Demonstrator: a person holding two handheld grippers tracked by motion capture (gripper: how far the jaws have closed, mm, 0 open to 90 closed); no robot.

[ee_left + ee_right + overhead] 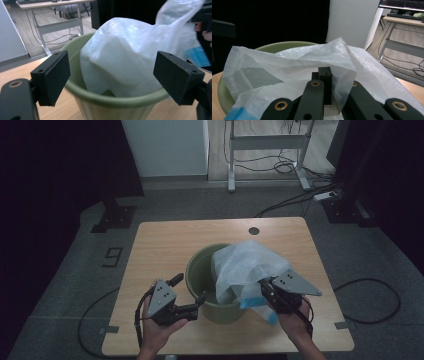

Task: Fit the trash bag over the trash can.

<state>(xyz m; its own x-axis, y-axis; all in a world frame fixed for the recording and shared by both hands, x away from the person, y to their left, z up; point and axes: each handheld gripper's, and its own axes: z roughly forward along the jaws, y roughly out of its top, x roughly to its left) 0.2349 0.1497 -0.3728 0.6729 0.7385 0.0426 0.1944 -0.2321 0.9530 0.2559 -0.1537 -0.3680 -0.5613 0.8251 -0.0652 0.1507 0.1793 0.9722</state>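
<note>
A round green bin stands in the middle of the wooden table. A white plastic bag with a blue strip hangs half inside it and bulges above its right rim. My right gripper is shut on the bag's edge at the bin's right side; in the right gripper view the film drapes over the closed jaws. My left gripper stands open at the bin's near left rim. In the left gripper view its pads flank the bin and the bag without touching them.
A desk frame with cables on the floor stands beyond the table. A white cabinet is at the back left. A small round hole marks the table's far side. Dark curtains close off both sides.
</note>
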